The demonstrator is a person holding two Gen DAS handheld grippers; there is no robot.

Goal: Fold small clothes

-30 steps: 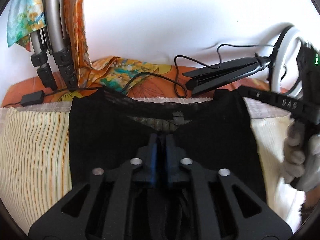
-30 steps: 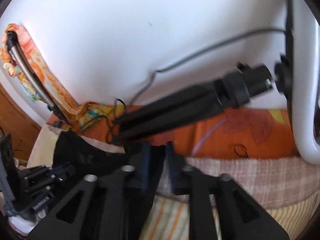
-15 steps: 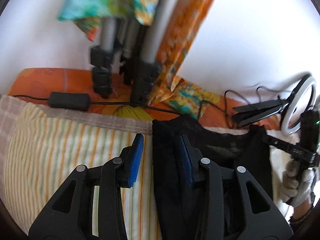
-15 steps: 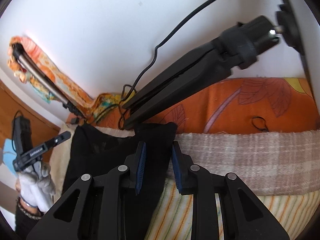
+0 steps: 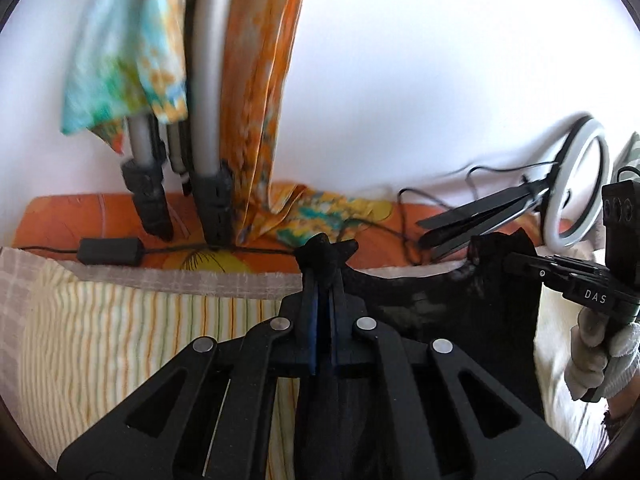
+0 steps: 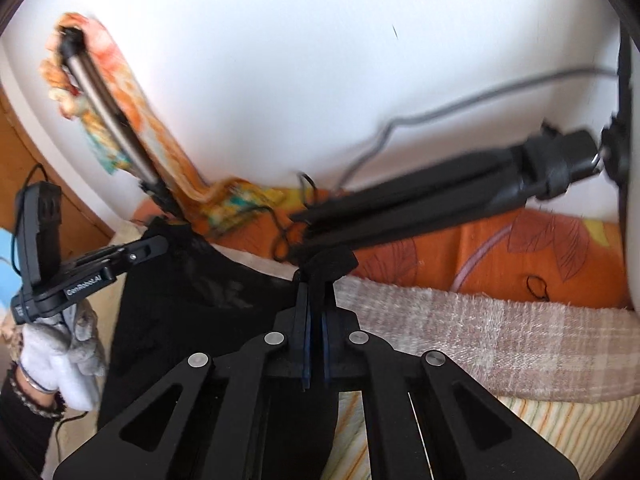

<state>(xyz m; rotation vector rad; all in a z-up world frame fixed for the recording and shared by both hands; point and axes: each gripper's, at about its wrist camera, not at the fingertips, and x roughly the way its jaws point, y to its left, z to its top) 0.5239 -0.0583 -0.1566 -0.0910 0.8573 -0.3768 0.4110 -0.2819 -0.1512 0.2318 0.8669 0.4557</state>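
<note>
A small black garment (image 5: 460, 320) lies on a striped cloth (image 5: 140, 320), its top edge stretched between the two grippers. My left gripper (image 5: 324, 276) is shut on the garment's top left corner, and a tuft of black fabric sticks out past the fingertips. My right gripper (image 6: 316, 284) is shut on the top right corner (image 6: 332, 260). The garment also shows in the right wrist view (image 6: 192, 300). Each gripper shows in the other's view, the right one (image 5: 492, 258) and the left one (image 6: 160, 242), each at its corner.
Grey tripod legs (image 5: 208, 120) draped with orange and teal cloth stand at the back left. A black folded tripod (image 6: 440, 200) and a white ring light (image 5: 576, 188) lie at the back right, with cables and a black adapter (image 5: 110, 250) on the orange sheet.
Both grippers went from open around the garment's top corners to shut on them. The corners now stand lifted slightly, the top edge taut between them.
</note>
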